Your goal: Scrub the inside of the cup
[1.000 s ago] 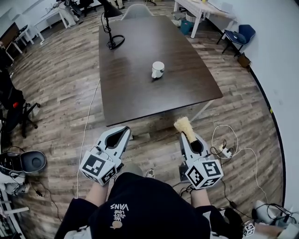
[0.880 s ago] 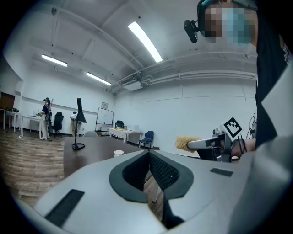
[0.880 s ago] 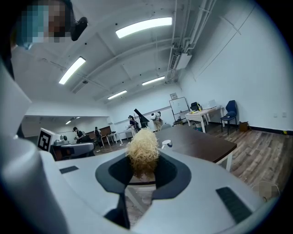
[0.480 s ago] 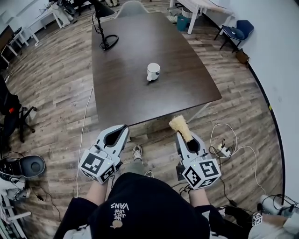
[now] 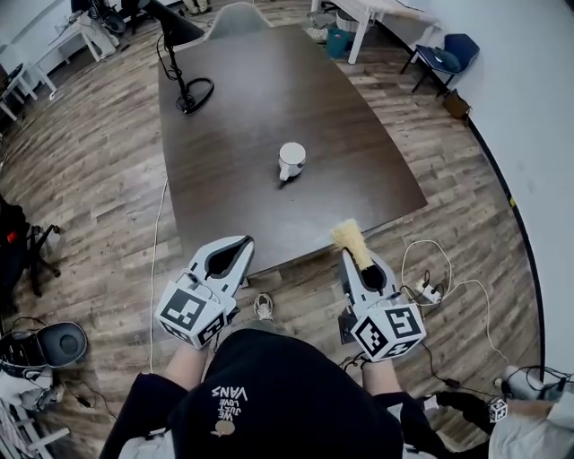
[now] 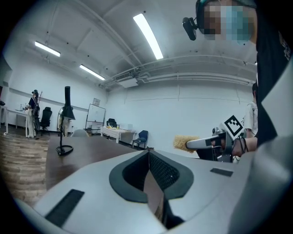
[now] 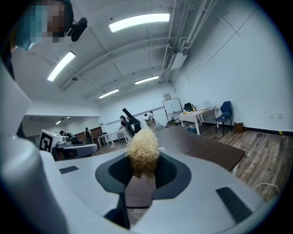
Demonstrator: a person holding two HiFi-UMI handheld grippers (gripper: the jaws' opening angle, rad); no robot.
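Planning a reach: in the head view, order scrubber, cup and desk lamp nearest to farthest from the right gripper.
1. Scrubber, clamped in the right gripper.
2. Cup, middle of the table.
3. Desk lamp, its far left end.

- Your left gripper (image 5: 240, 244) is held low in front of your body, pointing forward, jaws pressed together.
- Your right gripper (image 5: 362, 265), level beside it, clamps a brush (image 5: 350, 238), bristles forward.
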